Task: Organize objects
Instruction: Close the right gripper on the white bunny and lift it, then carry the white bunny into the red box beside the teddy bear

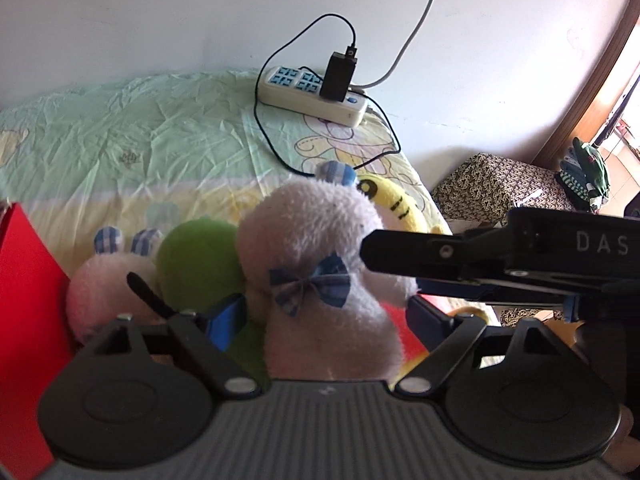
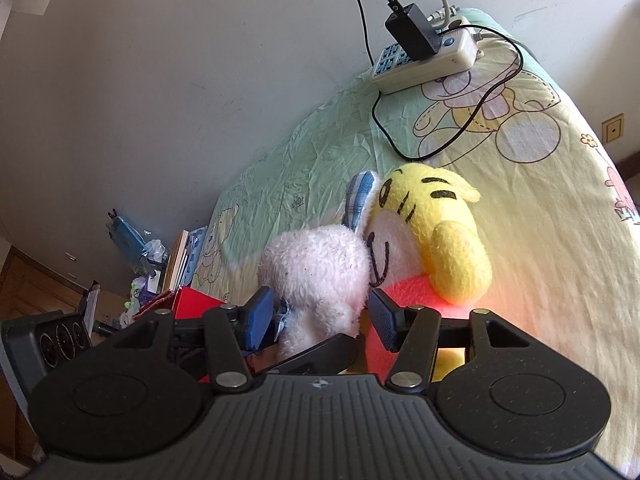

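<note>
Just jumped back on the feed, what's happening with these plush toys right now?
Both grippers are working on the pink plush rabbit on the bed. The left gripper has its fingers around the rabbit's body, and the right gripper reaches in from the side to the same toy. A yellow tiger plush, a green plush and a second pink rabbit crowd around it beside a red box.

red box (image 1: 28,280) cut by left edge, green plush (image 1: 192,260) half hidden

Left gripper (image 1: 326,314) jaws spread wide; right gripper (image 2: 320,318) jaws likewise apart, crossing before left.
</note>
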The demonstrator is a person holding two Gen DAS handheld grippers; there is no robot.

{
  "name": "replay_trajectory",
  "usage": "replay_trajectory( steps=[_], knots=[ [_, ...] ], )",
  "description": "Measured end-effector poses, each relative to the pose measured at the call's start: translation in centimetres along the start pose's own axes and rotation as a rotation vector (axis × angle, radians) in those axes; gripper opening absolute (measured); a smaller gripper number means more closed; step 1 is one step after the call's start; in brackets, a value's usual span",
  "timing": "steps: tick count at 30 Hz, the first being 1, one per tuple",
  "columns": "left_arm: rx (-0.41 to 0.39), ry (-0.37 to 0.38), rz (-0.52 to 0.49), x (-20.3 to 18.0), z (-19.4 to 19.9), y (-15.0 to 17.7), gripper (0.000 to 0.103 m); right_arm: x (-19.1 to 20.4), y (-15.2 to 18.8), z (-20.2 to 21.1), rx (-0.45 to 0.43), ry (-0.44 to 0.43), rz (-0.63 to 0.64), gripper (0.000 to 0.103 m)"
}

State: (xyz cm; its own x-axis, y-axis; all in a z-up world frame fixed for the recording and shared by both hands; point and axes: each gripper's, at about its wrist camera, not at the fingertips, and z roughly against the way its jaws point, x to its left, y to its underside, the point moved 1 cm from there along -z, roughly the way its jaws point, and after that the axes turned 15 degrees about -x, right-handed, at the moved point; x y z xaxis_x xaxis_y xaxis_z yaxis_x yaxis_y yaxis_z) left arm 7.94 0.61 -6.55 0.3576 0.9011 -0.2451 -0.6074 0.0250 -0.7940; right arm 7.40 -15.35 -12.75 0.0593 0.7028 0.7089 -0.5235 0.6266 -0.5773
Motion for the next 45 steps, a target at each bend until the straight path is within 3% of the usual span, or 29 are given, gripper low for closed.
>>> replay_trajectory(
  steps=[6,15,30,38,45],
  knots=[
    [0.016,0.026,-0.016,0.1,-0.7,0.1,0.068,0.2,0.4,-1.4,0.032,-0.009,0.017,0.051],
    [0.004,0.045,-0.025,-0.1,0.2,0.0,0.056,0.8,0.5,-0.3,0.016,-0.018,0.034,0.036],
    [-0.062,0.044,-0.072,-1.9,7.0,0.8,0.054,4.8,2.6,5.0,-0.027,-0.101,0.114,0.031],
    [-0.062,0.067,-0.119,-2.4,12.0,3.3,0.054,6.0,5.4,7.6,0.037,-0.146,0.112,0.03],
    [-0.088,0.033,-0.123,-1.3,16.2,4.9,0.054,8.6,7.6,7.9,0.1,-0.227,0.128,0.03]
  ],
)
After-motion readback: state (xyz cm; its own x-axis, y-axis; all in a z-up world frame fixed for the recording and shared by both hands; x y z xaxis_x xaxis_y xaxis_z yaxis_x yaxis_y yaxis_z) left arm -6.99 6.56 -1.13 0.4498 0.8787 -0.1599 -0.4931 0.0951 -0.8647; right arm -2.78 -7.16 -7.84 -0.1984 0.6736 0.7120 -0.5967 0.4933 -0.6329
